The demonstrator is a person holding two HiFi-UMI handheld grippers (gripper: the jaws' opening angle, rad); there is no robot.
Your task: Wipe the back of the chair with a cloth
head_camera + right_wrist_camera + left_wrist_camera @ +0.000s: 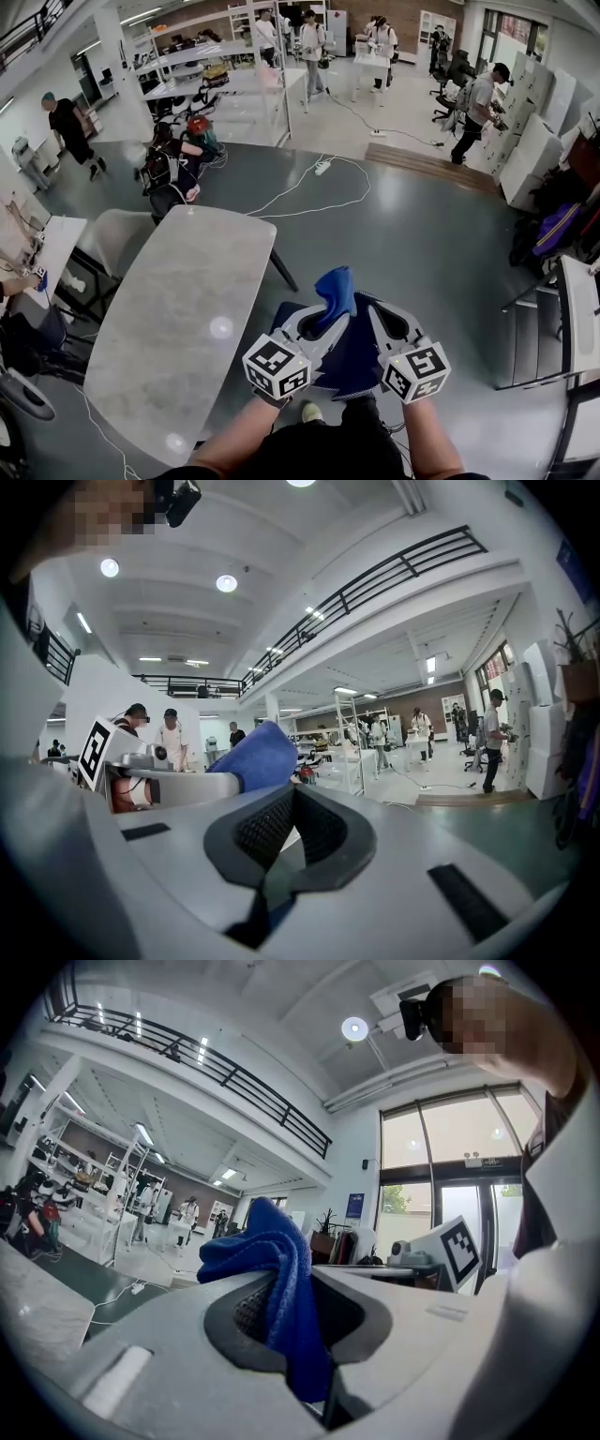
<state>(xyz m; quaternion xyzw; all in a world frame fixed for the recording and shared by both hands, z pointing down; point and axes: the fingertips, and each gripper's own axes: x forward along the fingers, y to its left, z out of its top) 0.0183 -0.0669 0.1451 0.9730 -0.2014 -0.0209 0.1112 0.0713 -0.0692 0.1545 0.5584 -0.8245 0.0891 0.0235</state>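
Count: two tools, one blue cloth, one dark blue chair, one pale grey chair, one worktop. Taking the worktop [178, 319] as reference, both tools are held side by side just off its near right corner, above the dark blue chair [349, 373]. The left tool [323, 323] is the closer of the two to the worktop, and its jaws are clamped on the blue cloth [336, 289]. The cloth stands up out of the jaws in a bunched fold, and part of it hangs down between the pads. The right tool [384, 323], on the side farther from the worktop, has its jaws together with nothing between them. The pale grey chair [117, 242] sits against the worktop's far left edge.
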